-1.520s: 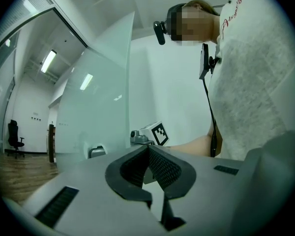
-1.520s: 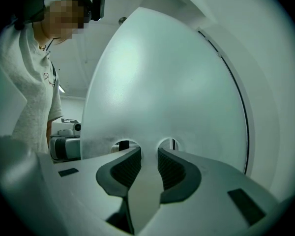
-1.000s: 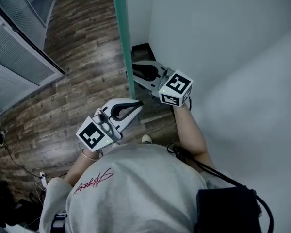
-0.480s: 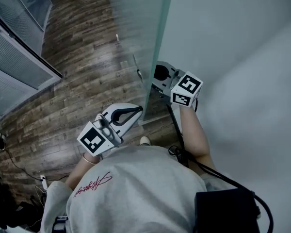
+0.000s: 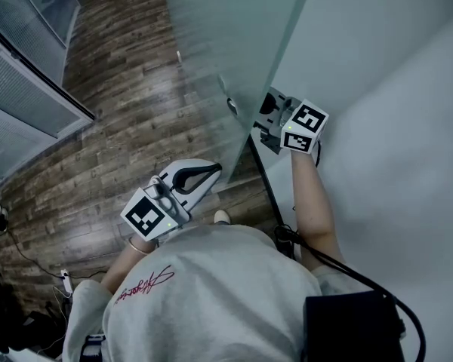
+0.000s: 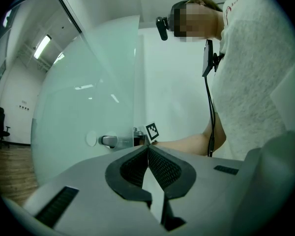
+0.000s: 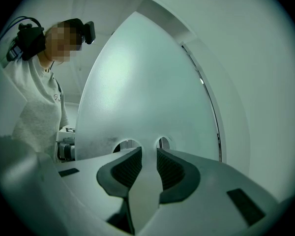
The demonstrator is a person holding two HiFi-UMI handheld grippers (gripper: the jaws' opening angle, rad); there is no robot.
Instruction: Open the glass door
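The frosted glass door (image 5: 219, 44) stands swung partly open and fills the left gripper view (image 6: 88, 107) and the right gripper view (image 7: 137, 92). Its metal handle (image 5: 230, 105) sits near the free edge (image 6: 108, 141). My right gripper (image 5: 270, 115) is on the far side of the glass at handle height. Its jaws stand a little apart (image 7: 148, 151), closed on that side's handle, which they hide. Two round fittings show in the glass just past them. My left gripper (image 5: 215, 168) hangs shut and empty on the near side, away from the door (image 6: 147, 146).
A white wall (image 5: 385, 89) runs close along the right. Wood flooring (image 5: 121, 127) stretches left to a glazed partition with blinds (image 5: 23, 81). Cables lie on the floor at the lower left (image 5: 30, 262). An office chair (image 6: 0, 124) stands far off.
The door has swung from edge-on to partly open, toward the right. My right gripper went right with its handle. The left gripper has hardly shifted.
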